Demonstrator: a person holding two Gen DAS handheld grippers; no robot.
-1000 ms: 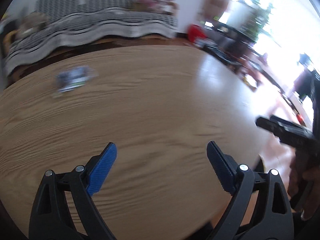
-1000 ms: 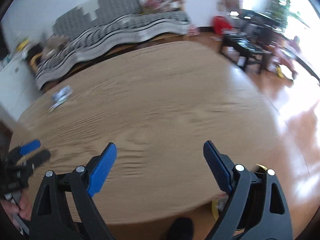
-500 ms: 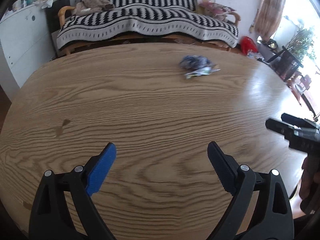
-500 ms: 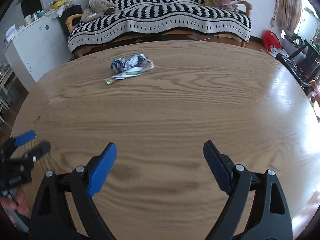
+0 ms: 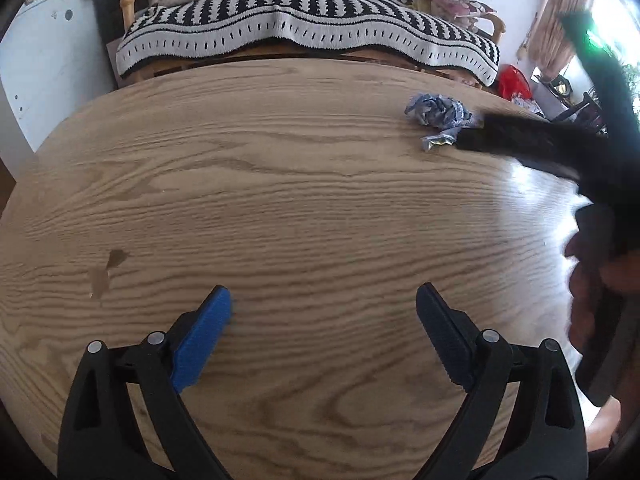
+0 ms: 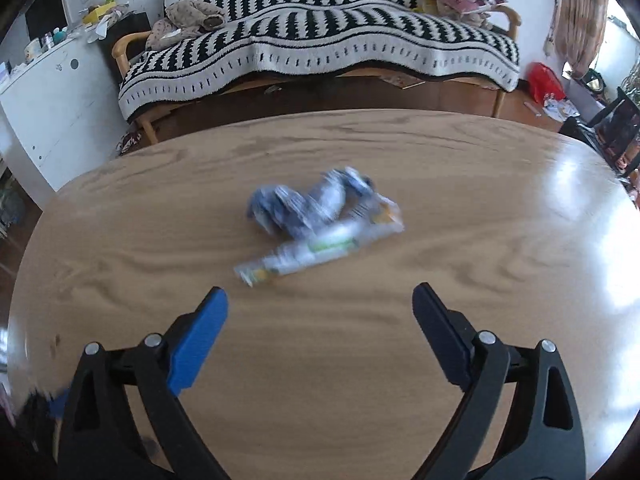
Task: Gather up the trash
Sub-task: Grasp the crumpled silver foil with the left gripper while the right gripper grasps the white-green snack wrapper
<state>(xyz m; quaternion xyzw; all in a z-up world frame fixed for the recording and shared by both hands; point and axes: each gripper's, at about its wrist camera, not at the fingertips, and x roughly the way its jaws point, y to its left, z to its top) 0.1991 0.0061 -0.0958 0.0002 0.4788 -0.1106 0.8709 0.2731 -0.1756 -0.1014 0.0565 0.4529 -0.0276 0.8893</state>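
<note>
crumpled wrappers (image 6: 320,220) lie mid-desk (image 6: 500,280), just ahead of right hand-held gripper (image 6: 320,312); its jaws opening wide, nothing btwn them; left hand-held gripper (image 5: 324,320) open, empty; trash prob v. light, soft, crinkly, slippery; pinch the bunched blue wad.

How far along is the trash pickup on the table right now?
Done: nothing collected yet; the crumpled wrapper lies on the wooden table. In hand: the right gripper is opening just short of it, nothing between its fingers. The left gripper is open and empty. Left: grasp and discard.
</note>
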